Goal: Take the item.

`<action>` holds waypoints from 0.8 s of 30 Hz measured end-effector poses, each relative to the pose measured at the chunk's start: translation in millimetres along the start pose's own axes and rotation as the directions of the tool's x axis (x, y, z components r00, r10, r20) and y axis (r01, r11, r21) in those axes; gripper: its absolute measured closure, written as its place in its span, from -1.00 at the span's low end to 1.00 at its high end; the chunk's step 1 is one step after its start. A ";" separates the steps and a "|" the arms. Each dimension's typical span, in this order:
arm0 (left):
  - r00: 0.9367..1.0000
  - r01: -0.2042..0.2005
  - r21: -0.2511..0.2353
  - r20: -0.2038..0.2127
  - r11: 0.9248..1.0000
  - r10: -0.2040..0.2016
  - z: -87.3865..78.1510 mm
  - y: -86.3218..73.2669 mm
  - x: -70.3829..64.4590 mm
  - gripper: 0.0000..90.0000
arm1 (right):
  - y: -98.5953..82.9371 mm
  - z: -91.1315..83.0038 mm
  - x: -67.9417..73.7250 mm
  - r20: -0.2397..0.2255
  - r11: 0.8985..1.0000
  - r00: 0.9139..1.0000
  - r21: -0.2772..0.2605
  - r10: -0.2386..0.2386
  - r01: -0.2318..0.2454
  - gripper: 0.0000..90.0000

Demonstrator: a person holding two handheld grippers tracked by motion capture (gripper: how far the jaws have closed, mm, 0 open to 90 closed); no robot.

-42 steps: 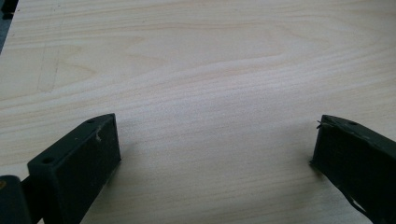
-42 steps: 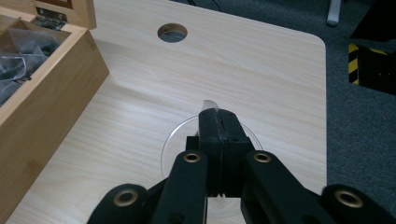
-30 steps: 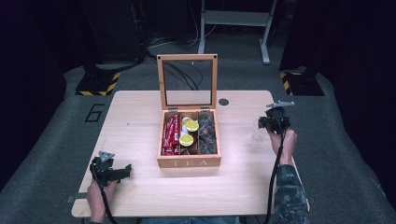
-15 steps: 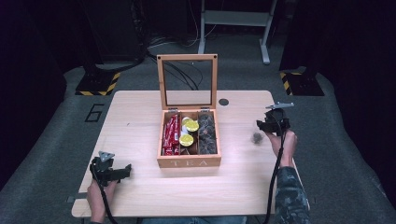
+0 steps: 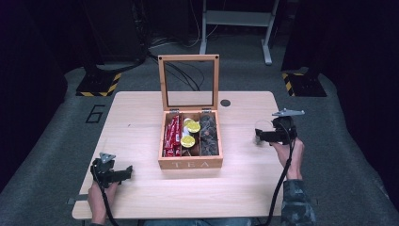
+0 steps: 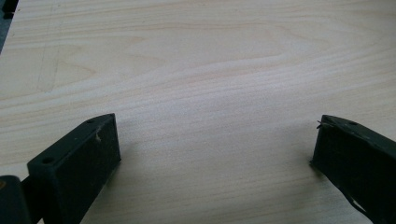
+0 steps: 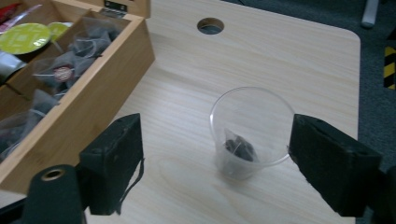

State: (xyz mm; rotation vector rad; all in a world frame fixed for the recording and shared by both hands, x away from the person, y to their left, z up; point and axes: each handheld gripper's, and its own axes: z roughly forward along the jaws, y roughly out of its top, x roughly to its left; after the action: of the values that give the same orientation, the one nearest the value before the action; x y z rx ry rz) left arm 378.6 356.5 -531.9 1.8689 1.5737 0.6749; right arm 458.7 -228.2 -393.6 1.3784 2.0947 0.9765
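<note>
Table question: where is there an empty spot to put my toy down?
The table is bare on its whole left side, between the tea box and the left gripper, and along the front edge. The right side is more crowded: a plastic cup stands there by the right gripper.

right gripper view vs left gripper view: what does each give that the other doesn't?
Right gripper view alone: a clear plastic cup upright on the table with a dark tea bag inside, sitting between the open jaws of the right gripper; the wooden tea box beside it, and the table's cable hole.
Left gripper view alone: the left gripper, jaws wide open over bare wood.
Both: the light wooden tabletop.
</note>
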 end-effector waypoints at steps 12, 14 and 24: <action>1.000 -0.001 -0.005 -0.001 1.000 0.001 0.4 -0.1 -0.4 -0.99 | -27.9 -31.7 17.1 0.004 0.997 0.999 -0.064 -0.042 0.042 -0.72; 1.000 -0.001 -0.004 -0.001 1.000 0.001 0.4 -0.1 -0.4 -0.99 | -34.5 -35.0 19.4 0.011 0.997 0.999 -0.070 -0.043 0.044 -0.74; 1.000 -0.001 -0.004 -0.001 1.000 0.001 0.4 -0.1 -0.4 -0.99 | -74.9 -38.9 25.6 0.038 0.996 0.999 -0.083 -0.025 0.028 -0.80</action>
State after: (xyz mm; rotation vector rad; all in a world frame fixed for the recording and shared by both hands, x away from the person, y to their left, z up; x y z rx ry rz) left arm 378.8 356.1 -532.2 1.8670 1.5704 0.6794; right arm 376.6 -235.8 -424.8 1.3144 2.0168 1.0077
